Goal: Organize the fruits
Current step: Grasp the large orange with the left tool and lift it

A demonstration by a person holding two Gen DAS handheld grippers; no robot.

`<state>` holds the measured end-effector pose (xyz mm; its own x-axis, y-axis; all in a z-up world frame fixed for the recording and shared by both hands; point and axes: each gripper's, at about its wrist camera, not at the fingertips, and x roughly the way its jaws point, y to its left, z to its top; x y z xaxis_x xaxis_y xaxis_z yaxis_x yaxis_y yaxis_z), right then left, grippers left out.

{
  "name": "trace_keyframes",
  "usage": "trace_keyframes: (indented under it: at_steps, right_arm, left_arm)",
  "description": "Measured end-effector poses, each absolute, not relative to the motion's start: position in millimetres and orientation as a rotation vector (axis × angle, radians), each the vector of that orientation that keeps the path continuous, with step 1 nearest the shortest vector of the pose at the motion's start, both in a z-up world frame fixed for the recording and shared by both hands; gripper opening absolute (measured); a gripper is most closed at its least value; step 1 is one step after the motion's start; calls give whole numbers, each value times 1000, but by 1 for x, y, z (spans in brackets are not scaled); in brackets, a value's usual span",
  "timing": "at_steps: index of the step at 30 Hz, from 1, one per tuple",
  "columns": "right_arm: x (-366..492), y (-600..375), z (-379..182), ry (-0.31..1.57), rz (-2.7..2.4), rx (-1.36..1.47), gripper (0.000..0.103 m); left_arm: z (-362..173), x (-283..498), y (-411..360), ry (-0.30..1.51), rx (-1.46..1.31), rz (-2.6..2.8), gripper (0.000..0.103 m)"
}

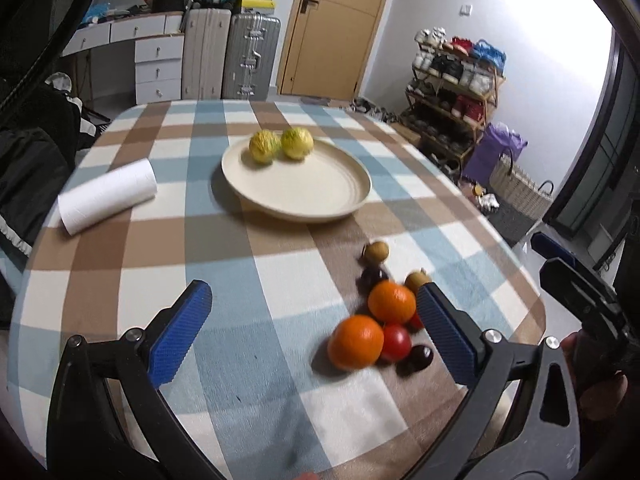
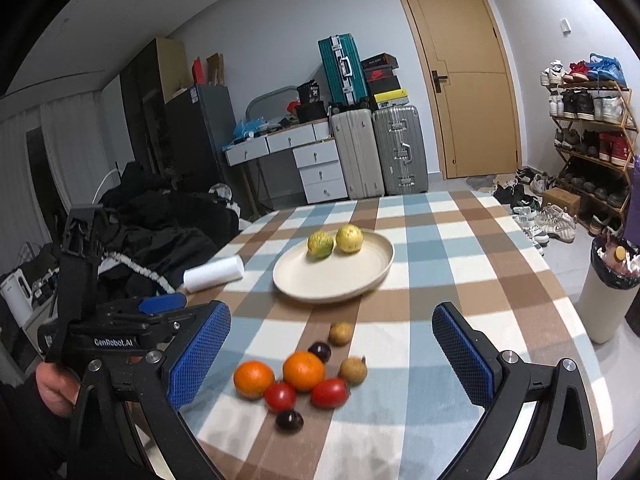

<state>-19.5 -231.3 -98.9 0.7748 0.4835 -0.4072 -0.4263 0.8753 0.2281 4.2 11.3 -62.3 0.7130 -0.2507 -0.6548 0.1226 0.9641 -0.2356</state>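
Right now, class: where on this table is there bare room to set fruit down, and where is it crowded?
Free: the plate's near half, in front of the two yellow-green fruits; bare cloth between plate and paper roll; cloth right of the plate. Crowded: the fruit cluster between the open grippers.

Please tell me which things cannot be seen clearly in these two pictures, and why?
- Second red tomato: left wrist view, mostly hidden behind the left claw's finger.
- Small brown fruit: same view, motion-blurred, kind unclear.
- Bin contents: right wrist view, too small.
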Motion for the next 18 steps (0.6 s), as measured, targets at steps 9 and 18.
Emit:
trace_keyframes:
  at_steps: [9,18]
  right_arm:
    - [-25,-239,-125,524,497,161,103]
    - [-25,-242,-130,537,497,179,103]
  left_arm:
    - [-90,13,-1,824,-190,-264,102]
    - [-106,21,4,853,-262,-333,96]
